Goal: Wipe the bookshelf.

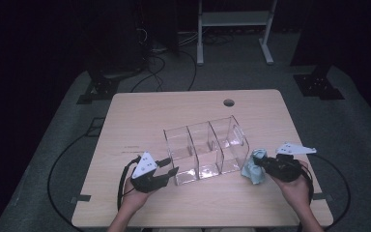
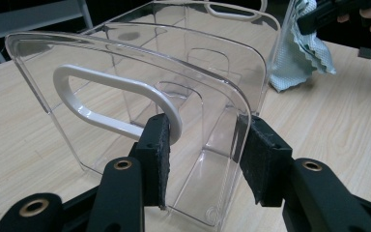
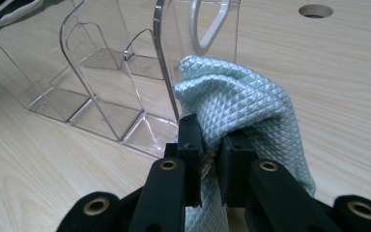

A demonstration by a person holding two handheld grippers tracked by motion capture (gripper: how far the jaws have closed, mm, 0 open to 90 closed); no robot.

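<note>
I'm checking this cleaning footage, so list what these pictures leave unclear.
- Left claw: in the left gripper view the clear organizer wall sits between its pads; contact is too glassy to confirm.
- Cloth: the right claw hides its pinched fold.
- Organizer far side: high view, too small.

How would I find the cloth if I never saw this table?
Look at the wooden table, then the clear plastic box in its middle. Just right of the box, the right tool pinches a crumpled pale blue-green cloth, the only soft thing there.

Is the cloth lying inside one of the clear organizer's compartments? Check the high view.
No. The cloth is pinched in the right claw beside the clear organizer, outside its end wall.
</note>
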